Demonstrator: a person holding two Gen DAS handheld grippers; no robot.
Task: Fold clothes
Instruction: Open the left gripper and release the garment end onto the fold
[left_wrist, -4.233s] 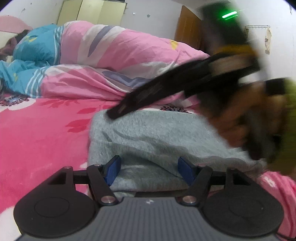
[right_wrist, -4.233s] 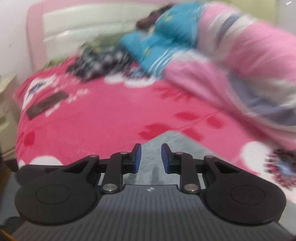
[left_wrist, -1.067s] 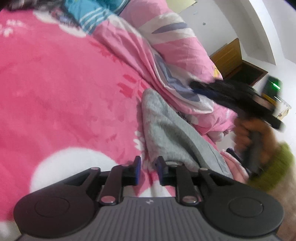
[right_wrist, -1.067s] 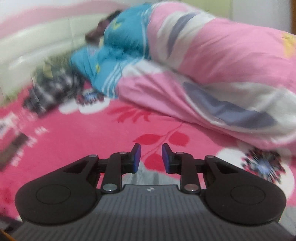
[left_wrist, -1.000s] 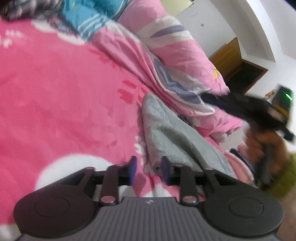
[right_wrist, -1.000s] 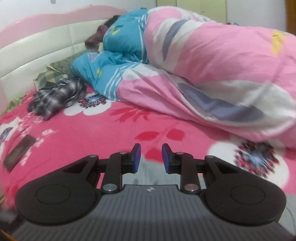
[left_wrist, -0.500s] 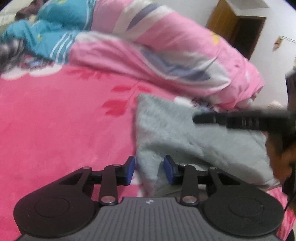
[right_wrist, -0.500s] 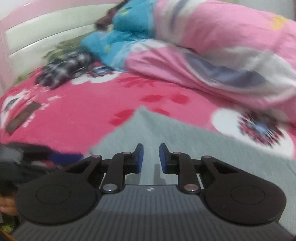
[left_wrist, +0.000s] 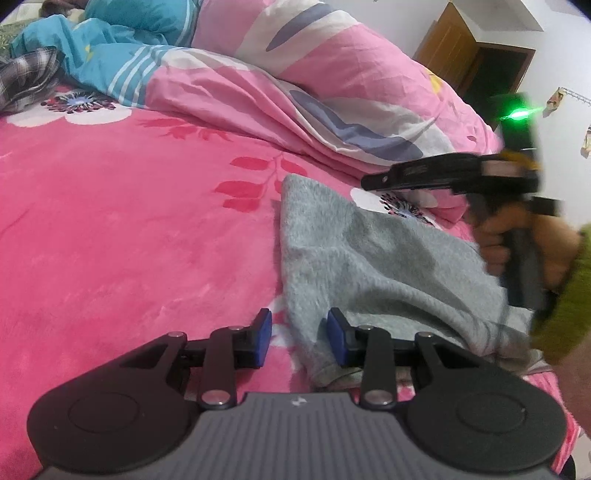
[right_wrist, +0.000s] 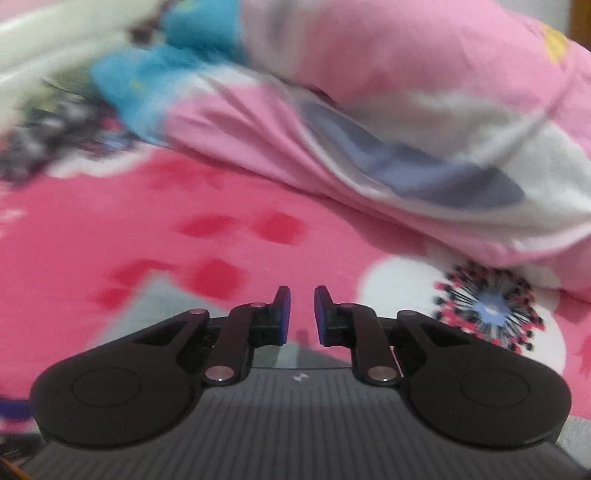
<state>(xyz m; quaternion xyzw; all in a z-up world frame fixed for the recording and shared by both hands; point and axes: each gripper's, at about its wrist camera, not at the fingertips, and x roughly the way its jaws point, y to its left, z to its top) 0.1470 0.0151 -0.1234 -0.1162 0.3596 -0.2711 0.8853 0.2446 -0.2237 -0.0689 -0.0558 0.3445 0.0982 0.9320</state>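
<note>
In the left wrist view, a plaid garment (left_wrist: 27, 79) lies bunched at the upper left edge of the frame, on the pink flowered bed (left_wrist: 110, 229). Next to it, running across the top toward the right, sits a heaped quilt (left_wrist: 295, 74), blue at its left end and pink with grey and white patches further over. Below the quilt, right of centre, the grey garment (left_wrist: 354, 254) lies spread on the bed, its left edge standing in a raised fold and its near corner reaching down to the bottom of the frame. The left gripper (left_wrist: 299, 338) sits at bottom centre, partly open, with that near edge of the grey garment lying between its blue pads; the right pad is at the cloth, the left pad stands clear of it. At the right edge, a hand (left_wrist: 524, 243) in a green sleeve (left_wrist: 569, 295) holds the right gripper (left_wrist: 373, 181) level above the garment's far side.

In the right wrist view, badly blurred, the right gripper (right_wrist: 300, 315) has its jaws closing with a narrow gap left; the garment's grey corner (right_wrist: 295, 350) shows low between them, and I cannot tell whether the pads touch it.
</note>
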